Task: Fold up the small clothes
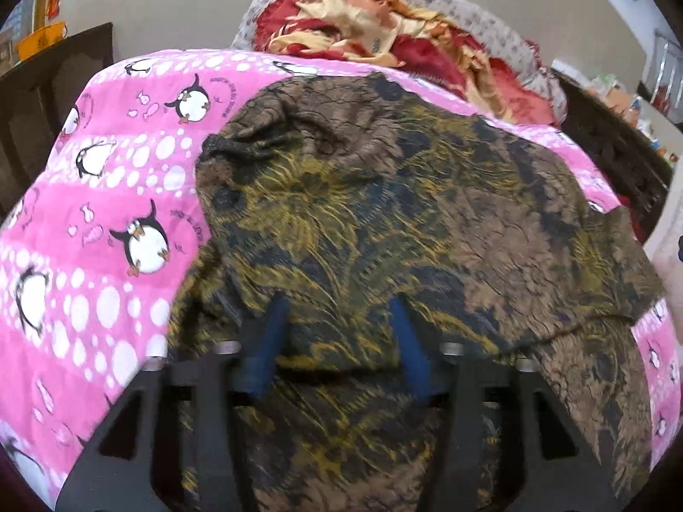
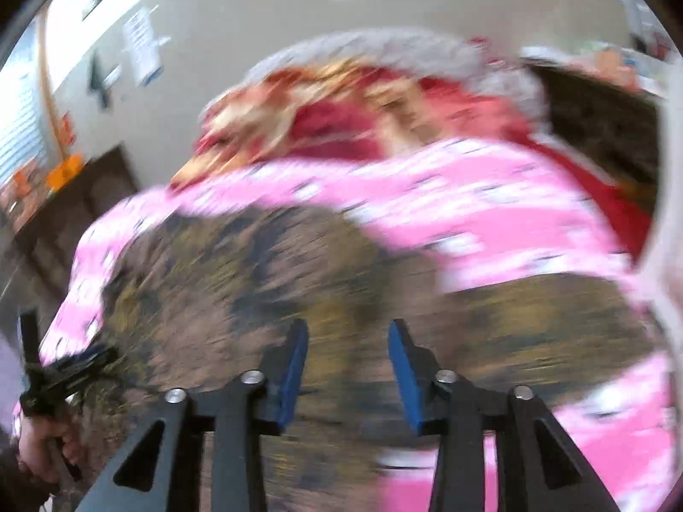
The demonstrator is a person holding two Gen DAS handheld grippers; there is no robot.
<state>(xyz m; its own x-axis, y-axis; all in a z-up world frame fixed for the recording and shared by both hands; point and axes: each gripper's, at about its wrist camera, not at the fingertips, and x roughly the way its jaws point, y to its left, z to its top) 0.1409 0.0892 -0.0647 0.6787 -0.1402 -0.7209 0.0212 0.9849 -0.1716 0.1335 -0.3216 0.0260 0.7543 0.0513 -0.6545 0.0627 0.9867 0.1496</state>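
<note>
A brown garment [image 1: 405,196] with a yellow and dark floral print lies spread on a pink penguin-print blanket [image 1: 128,196]. Its near part is folded over, and a bunched corner sits at its upper left. My left gripper [image 1: 339,301] hovers open over the near part of the garment, with nothing pinched between its blue pads [image 1: 273,341]. The right wrist view is blurred. In it my right gripper [image 2: 349,325] stands open above the same garment [image 2: 239,273] and holds nothing. The left gripper [image 2: 64,375] shows at that view's left edge, held by a hand [image 2: 42,439].
A crumpled red and gold blanket [image 1: 384,30] on a grey patterned cloth [image 1: 491,21] is heaped behind the pink blanket. Dark wooden furniture [image 1: 51,85] stands at the left, with an orange box [image 1: 40,38] on it. More dark furniture [image 1: 614,158] is at the right.
</note>
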